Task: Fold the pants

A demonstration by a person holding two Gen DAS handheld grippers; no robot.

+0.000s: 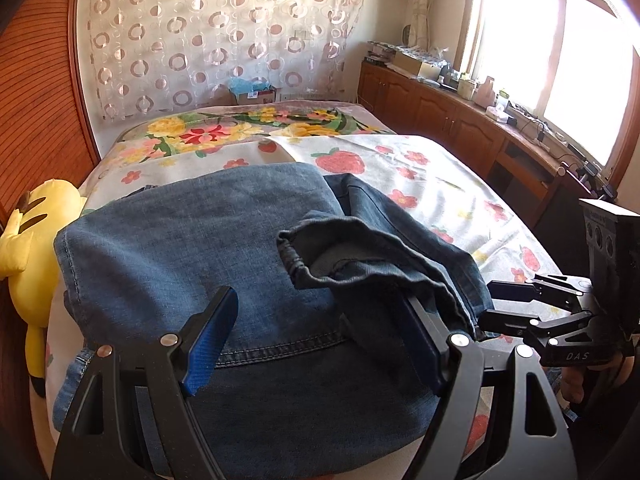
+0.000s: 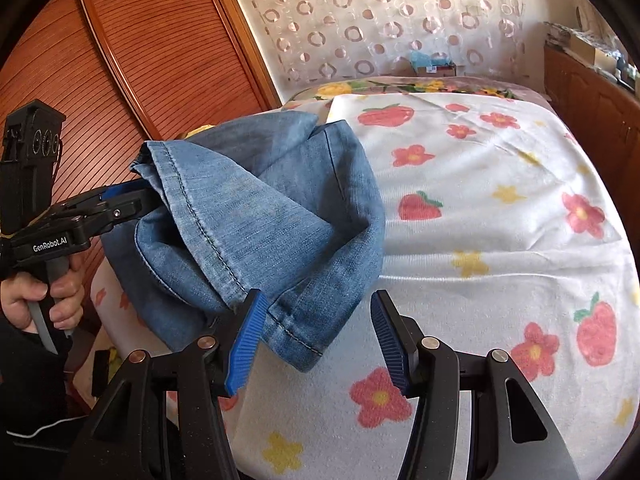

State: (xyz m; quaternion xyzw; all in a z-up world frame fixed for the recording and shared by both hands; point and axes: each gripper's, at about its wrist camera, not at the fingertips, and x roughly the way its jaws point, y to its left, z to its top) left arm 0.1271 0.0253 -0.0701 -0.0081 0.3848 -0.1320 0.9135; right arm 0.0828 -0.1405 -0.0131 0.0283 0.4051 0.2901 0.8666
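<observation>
Blue denim pants (image 1: 192, 248) lie folded on the bed, with a leg end and its elastic cuff (image 1: 304, 256) draped over the right finger of my left gripper (image 1: 316, 340), whose jaws stand wide apart. In the right wrist view the pants (image 2: 256, 208) bunch at the bed's left edge, and the hem corner (image 2: 296, 332) hangs between the spread fingers of my right gripper (image 2: 316, 344), touching the left pad (image 2: 244, 344). The right gripper also shows in the left wrist view (image 1: 508, 300), beside the pants. The left gripper shows in the right wrist view (image 2: 136, 200), its tips under denim.
A flower and strawberry sheet (image 2: 480, 220) covers the bed. A yellow plush toy (image 1: 32, 248) lies at the bed's left edge. A wooden sliding door (image 2: 152, 60) stands on the left. Low wooden cabinets (image 1: 440, 108) with clutter run under the window on the right.
</observation>
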